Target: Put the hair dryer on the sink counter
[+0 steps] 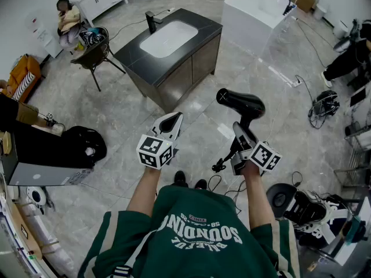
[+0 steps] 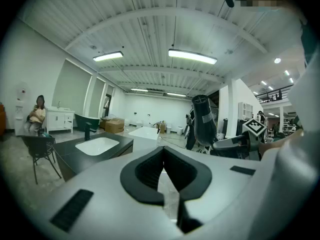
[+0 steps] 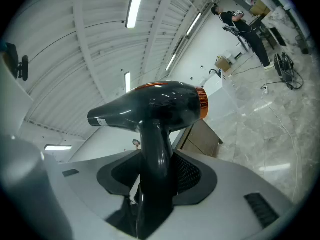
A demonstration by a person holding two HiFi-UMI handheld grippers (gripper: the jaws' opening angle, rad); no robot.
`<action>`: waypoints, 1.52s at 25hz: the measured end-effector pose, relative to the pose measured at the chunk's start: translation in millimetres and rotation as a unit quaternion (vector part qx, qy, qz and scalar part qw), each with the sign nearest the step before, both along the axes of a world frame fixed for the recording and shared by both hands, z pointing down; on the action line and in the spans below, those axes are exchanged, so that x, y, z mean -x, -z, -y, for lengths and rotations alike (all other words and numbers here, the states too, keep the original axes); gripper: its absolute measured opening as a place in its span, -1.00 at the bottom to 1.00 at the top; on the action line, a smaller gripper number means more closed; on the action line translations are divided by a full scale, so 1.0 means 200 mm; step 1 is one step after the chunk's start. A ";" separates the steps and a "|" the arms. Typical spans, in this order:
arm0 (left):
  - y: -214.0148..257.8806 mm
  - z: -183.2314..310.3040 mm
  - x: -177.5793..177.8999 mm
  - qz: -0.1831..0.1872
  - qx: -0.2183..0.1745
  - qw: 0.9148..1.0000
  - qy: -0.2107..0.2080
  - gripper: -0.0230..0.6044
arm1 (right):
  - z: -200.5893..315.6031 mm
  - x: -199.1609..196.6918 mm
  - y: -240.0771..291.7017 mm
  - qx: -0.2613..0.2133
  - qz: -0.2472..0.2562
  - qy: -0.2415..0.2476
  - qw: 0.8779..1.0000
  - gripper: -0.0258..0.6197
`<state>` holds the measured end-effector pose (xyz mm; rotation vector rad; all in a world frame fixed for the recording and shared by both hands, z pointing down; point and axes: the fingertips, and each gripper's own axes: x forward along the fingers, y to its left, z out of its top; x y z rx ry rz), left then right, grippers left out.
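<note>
A black hair dryer [image 1: 240,102] with a copper ring is upright in my right gripper [image 1: 240,129], which is shut on its handle; in the right gripper view the hair dryer [image 3: 150,109] fills the middle above the right gripper [image 3: 155,161]. My left gripper [image 1: 174,120] is beside it on the left, shut with nothing in it; its tips meet in the left gripper view [image 2: 162,151], where the hair dryer [image 2: 204,119] shows at the right. The dark sink counter [image 1: 197,23] with a white basin and black faucet [image 1: 151,22] stands ahead across the floor, and the counter [image 2: 75,146] also appears at the left.
A black chair [image 1: 93,54] piled with clothes stands left of the counter. A white bathtub unit [image 1: 261,10] is at the back right. A dark box and a round black item [image 1: 84,143] lie at the left. Cables [image 1: 316,106] and gear [image 1: 307,207] are at the right.
</note>
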<state>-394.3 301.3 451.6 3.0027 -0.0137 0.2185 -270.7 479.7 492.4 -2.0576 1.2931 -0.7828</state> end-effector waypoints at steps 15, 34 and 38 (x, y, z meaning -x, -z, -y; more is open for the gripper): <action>-0.04 -0.02 -0.03 0.002 0.003 1.000 -0.004 -0.89 | -0.02 -0.02 -0.03 0.007 -0.005 -0.002 1.000 -0.26; -0.02 -0.12 -0.06 0.004 0.003 1.000 0.001 -0.89 | -0.15 -0.08 -0.02 0.020 -0.006 -0.003 1.000 -0.26; -0.03 -0.14 -0.10 0.003 0.004 1.000 -0.005 -0.89 | -0.17 -0.10 -0.03 0.021 -0.003 -0.008 1.000 -0.26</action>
